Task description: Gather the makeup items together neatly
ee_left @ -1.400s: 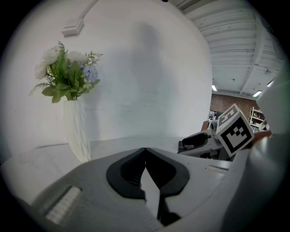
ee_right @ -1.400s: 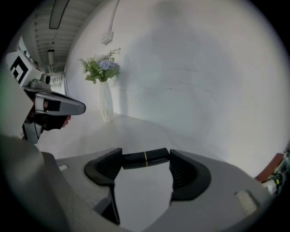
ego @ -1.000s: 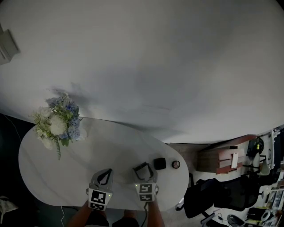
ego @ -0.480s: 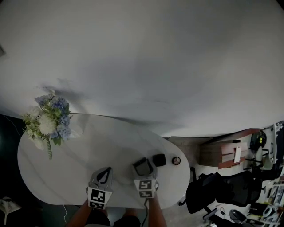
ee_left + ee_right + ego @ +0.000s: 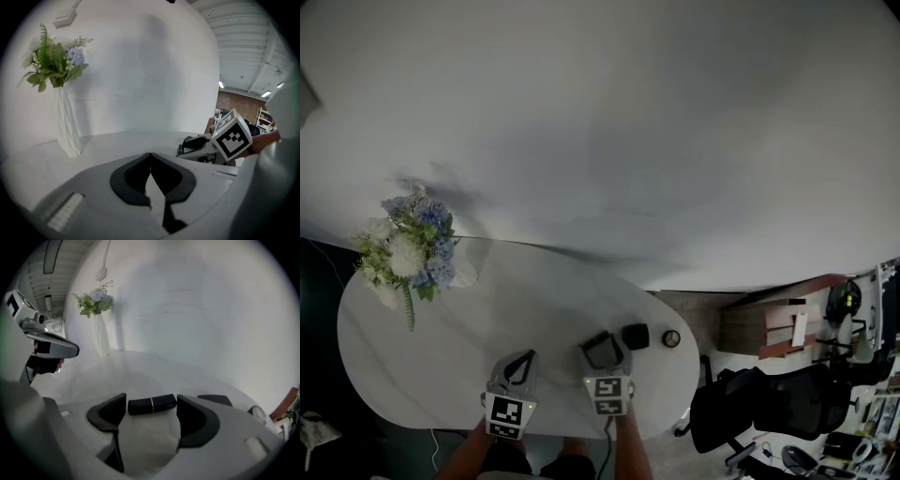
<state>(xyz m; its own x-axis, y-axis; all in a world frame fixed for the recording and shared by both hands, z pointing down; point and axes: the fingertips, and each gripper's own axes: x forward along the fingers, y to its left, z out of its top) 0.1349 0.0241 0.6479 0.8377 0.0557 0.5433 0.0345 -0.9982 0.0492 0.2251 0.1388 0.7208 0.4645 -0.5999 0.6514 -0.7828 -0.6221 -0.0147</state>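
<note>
A black lipstick tube [image 5: 152,404] lies crosswise on the white table [image 5: 441,347], right between the tips of my right gripper [image 5: 151,414], which is open around it without clamping it. Just right of that gripper sit a black square compact [image 5: 636,336] [image 5: 214,400] and a small round jar [image 5: 672,338] [image 5: 257,413]. My left gripper [image 5: 150,157] [image 5: 525,360] hovers to the left over bare tabletop, its jaws shut with nothing in them. The right gripper [image 5: 601,349] is near the table's front edge.
A white vase of blue and white flowers [image 5: 408,253] [image 5: 65,126] stands at the table's far left. A plain white wall runs behind the table. Past the right end of the table are a black office chair [image 5: 759,412] and a wooden cabinet [image 5: 769,333].
The head view has shifted slightly. Both grippers and the makeup items keep their places relative to each other.
</note>
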